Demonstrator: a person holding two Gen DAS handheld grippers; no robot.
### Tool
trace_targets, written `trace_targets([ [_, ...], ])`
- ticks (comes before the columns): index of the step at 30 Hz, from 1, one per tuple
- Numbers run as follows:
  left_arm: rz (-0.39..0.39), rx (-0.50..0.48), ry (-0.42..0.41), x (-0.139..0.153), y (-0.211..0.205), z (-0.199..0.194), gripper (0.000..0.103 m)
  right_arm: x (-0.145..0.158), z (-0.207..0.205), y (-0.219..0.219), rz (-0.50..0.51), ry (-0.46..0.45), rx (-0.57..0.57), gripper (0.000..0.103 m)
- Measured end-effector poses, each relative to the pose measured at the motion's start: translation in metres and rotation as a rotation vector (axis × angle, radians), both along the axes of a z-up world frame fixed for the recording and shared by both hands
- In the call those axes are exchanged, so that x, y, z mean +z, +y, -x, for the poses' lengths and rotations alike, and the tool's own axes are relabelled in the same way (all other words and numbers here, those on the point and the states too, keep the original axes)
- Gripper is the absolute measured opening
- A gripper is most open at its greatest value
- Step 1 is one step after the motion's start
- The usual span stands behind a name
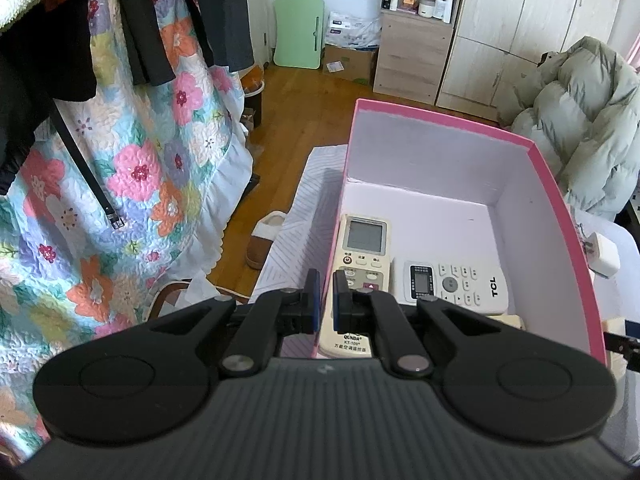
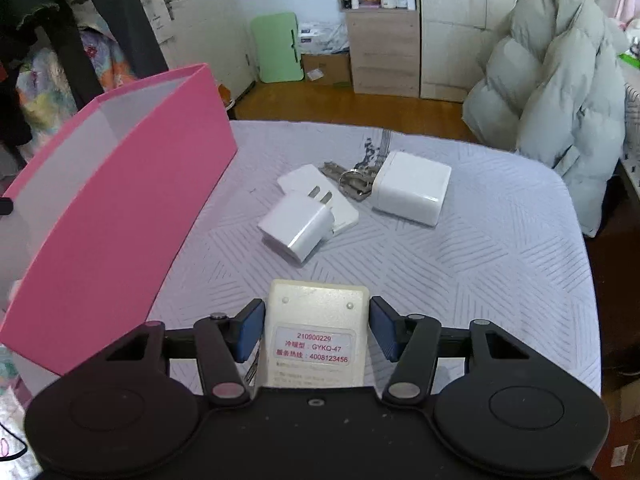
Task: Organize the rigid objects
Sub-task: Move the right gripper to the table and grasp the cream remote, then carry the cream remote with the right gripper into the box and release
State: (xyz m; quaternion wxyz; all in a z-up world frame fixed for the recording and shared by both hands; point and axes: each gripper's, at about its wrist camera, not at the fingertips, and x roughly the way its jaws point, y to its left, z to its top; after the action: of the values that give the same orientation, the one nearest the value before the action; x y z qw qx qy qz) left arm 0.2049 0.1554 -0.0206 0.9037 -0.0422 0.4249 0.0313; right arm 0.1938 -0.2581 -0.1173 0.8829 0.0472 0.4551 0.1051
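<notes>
A pink box [image 1: 560, 200] with a white inside stands on the padded table. Inside it lie a cream QUNDA remote [image 1: 362, 240] and a white TCL handset [image 1: 456, 284]. My left gripper [image 1: 326, 300] is shut on the box's left wall, at its near end. In the right wrist view the box [image 2: 120, 216] stands to the left. My right gripper [image 2: 316, 320] is shut on a cream remote [image 2: 316, 320] that lies label side up, with a pad on each long edge. Ahead of it lie a white plug charger [image 2: 296, 228], a flat white block [image 2: 304, 178], keys [image 2: 352, 180] and a large white adapter [image 2: 412, 188].
A pale puffy jacket [image 2: 552, 92] hangs at the table's far right. The grey patterned table cover [image 2: 480, 260] ends at a wooden floor [image 2: 352, 108]. A floral quilt [image 1: 132, 184] and dark clothes hang to the left, with a slipper [image 1: 264, 240] below. A wooden cabinet [image 2: 384, 48] stands at the back.
</notes>
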Motion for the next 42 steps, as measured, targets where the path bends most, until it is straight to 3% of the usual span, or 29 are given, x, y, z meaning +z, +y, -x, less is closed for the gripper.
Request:
trace_targets([
  [4, -0.001, -0.003, 0.003, 0.000, 0.000, 0.000, 0.005, -0.012, -0.003, 0.002, 0.063, 0.103, -0.043, 0.063],
  [10, 0.011, -0.007, 0.010, 0.000, 0.001, 0.001, 0.005, -0.014, 0.012, 0.014, 0.121, 0.116, -0.019, 0.071],
  [12, 0.001, -0.011, 0.007, 0.000, 0.000, 0.000, 0.005, -0.014, 0.012, 0.012, 0.118, 0.085, -0.047, 0.062],
  [17, 0.001, -0.021, 0.015, -0.003, 0.001, -0.003, 0.005, -0.006, 0.008, -0.006, -0.009, 0.062, -0.081, 0.062],
  [22, 0.005, -0.020, 0.020, -0.003, 0.001, -0.004, 0.005, 0.027, 0.015, -0.016, -0.171, -0.007, -0.044, 0.061],
  [25, 0.000, -0.029, 0.016, -0.002, 0.000, -0.002, 0.005, 0.055, 0.022, -0.013, -0.208, -0.064, -0.008, 0.061],
  [34, 0.026, -0.028, 0.022, -0.007, 0.006, -0.005, 0.004, 0.120, 0.028, 0.015, -0.153, -0.224, 0.130, 0.061],
  [42, 0.027, -0.031, 0.009, -0.008, 0.005, -0.003, 0.003, 0.168, 0.002, 0.054, -0.198, -0.334, 0.344, 0.061],
])
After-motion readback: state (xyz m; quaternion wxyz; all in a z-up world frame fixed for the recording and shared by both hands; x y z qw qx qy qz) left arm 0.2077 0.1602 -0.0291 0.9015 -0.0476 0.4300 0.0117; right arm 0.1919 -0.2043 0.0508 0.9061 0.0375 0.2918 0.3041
